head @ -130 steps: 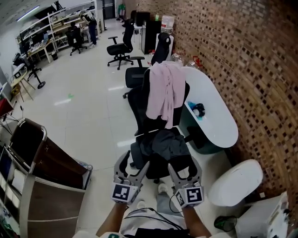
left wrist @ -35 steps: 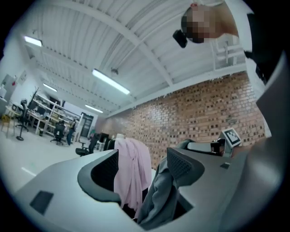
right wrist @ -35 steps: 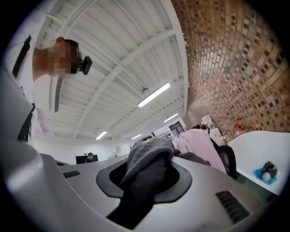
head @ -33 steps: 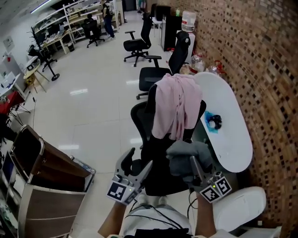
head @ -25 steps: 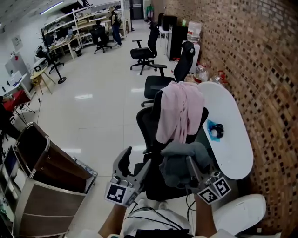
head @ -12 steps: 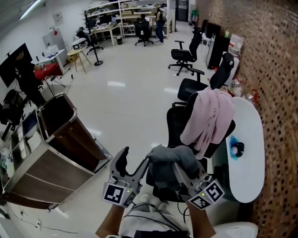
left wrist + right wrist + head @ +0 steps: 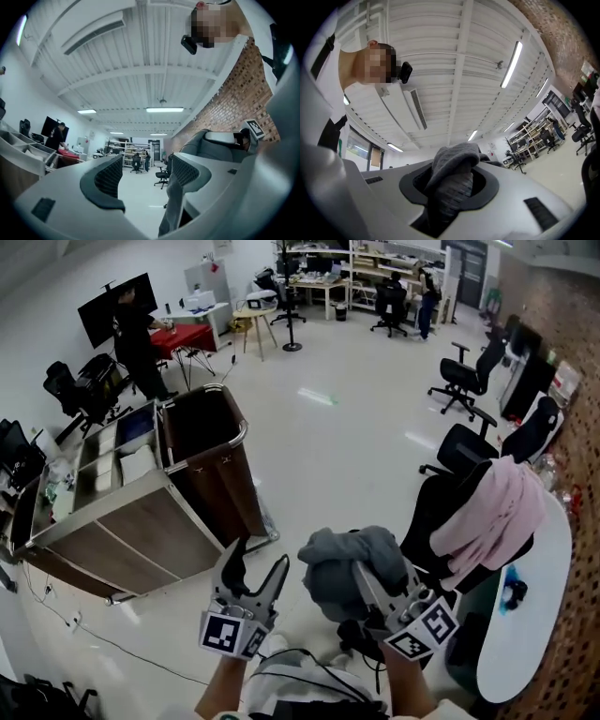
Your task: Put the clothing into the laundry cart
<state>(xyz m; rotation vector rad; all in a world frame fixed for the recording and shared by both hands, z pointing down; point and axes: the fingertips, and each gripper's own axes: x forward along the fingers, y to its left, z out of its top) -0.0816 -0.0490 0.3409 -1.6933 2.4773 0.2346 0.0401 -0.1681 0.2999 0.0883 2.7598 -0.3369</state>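
A bunched grey garment (image 7: 345, 562) hangs in the air in front of me, and my right gripper (image 7: 367, 579) is shut on it. In the right gripper view the grey cloth (image 7: 453, 179) fills the gap between the jaws of the right gripper (image 7: 450, 190). To its left my left gripper (image 7: 255, 564) stands open and empty; the left gripper view shows the left gripper (image 7: 146, 177) with only the room between its jaws. The laundry cart (image 7: 208, 432), a dark bin in a metal frame, stands ahead to the left. A pink garment (image 7: 492, 515) drapes over a black office chair (image 7: 439, 512) at the right.
A wooden shelf unit (image 7: 103, 521) adjoins the cart on its left. A white oval table (image 7: 534, 615) runs along the right edge with a small dark object (image 7: 511, 592) on it. More office chairs (image 7: 461, 381) stand further back. A person (image 7: 136, 338) stands by a red table at far left.
My view has swung left, so the cart now sits ahead and the chair with the pink garment has slid to the right. The grey garment stays gripped in my right gripper.
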